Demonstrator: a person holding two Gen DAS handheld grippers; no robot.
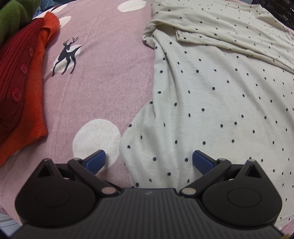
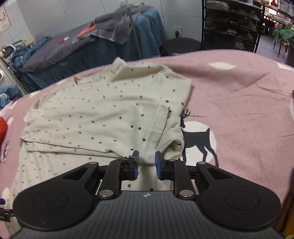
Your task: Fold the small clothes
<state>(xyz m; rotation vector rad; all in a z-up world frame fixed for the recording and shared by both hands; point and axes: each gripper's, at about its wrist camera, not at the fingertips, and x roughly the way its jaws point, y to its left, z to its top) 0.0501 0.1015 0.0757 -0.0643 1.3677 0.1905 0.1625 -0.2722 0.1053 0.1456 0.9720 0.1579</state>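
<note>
A cream shirt with small dark dots (image 1: 211, 92) lies on the pink sheet (image 1: 110, 73), with a sleeve folded across its upper part. My left gripper (image 1: 149, 160) is open and hovers over the shirt's left lower edge, one finger over the sheet, one over the cloth. In the right wrist view the same shirt (image 2: 102, 114) lies spread out. My right gripper (image 2: 146, 164) has its jaws a narrow gap apart with a fold of the shirt's sleeve cloth between them; I cannot tell if they pinch it.
An orange and red knit pile (image 1: 22, 88) with a green garment (image 1: 12, 16) on it lies at the left. The sheet (image 2: 238, 110) has white circles and deer prints. Beyond the bed stand a grey-covered bed (image 2: 73, 46) and black shelves (image 2: 231, 25).
</note>
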